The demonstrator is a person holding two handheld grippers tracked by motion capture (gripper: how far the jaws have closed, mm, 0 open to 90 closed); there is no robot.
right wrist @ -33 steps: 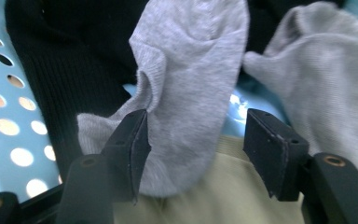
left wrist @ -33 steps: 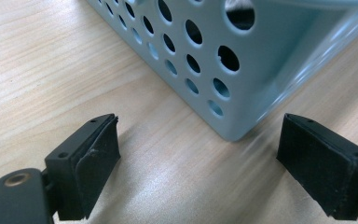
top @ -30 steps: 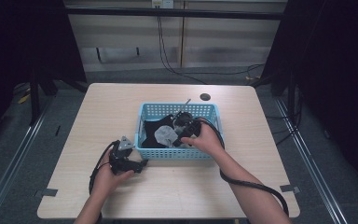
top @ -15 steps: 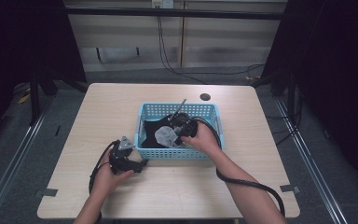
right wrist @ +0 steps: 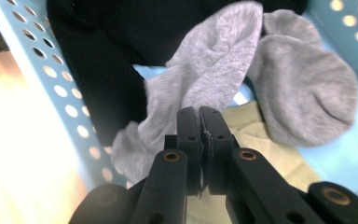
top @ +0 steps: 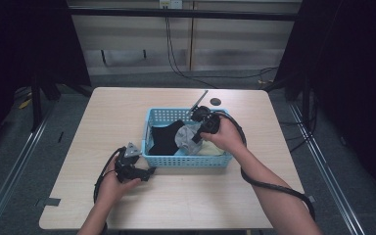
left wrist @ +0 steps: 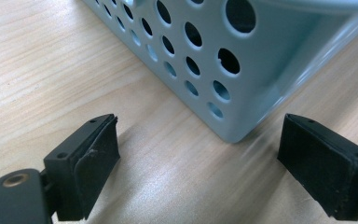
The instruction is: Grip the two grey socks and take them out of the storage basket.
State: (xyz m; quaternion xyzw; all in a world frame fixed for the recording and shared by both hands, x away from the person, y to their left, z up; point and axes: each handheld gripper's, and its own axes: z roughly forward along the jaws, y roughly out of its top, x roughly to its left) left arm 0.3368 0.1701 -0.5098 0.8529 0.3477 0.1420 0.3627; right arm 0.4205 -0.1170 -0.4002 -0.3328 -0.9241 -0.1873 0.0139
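Note:
A light blue perforated basket [top: 186, 159] stands mid-table holding a black garment [top: 165, 138], grey socks [top: 185, 137] and a pale yellow cloth [top: 210, 149]. Inside the basket, my right gripper [top: 195, 138] is shut on a fold of a grey sock [right wrist: 214, 79], which rises from the closed tips [right wrist: 199, 112]. A second grey sock [right wrist: 303, 93] lies beside it, over the yellow cloth [right wrist: 261, 140]. My left gripper [top: 149, 171] rests on the table at the basket's front left corner [left wrist: 200, 60], open [left wrist: 198, 140], nothing between its pads.
A small black round disc [top: 216, 102] lies on the table behind the basket. The right gripper's cable [top: 274, 186] loops over the table's right side. Bare wood table [top: 103, 117] stretches left of the basket and along the front edge.
The right gripper has shifted slightly up and back inside the basket, with the grey sock held. The left gripper has stayed in place.

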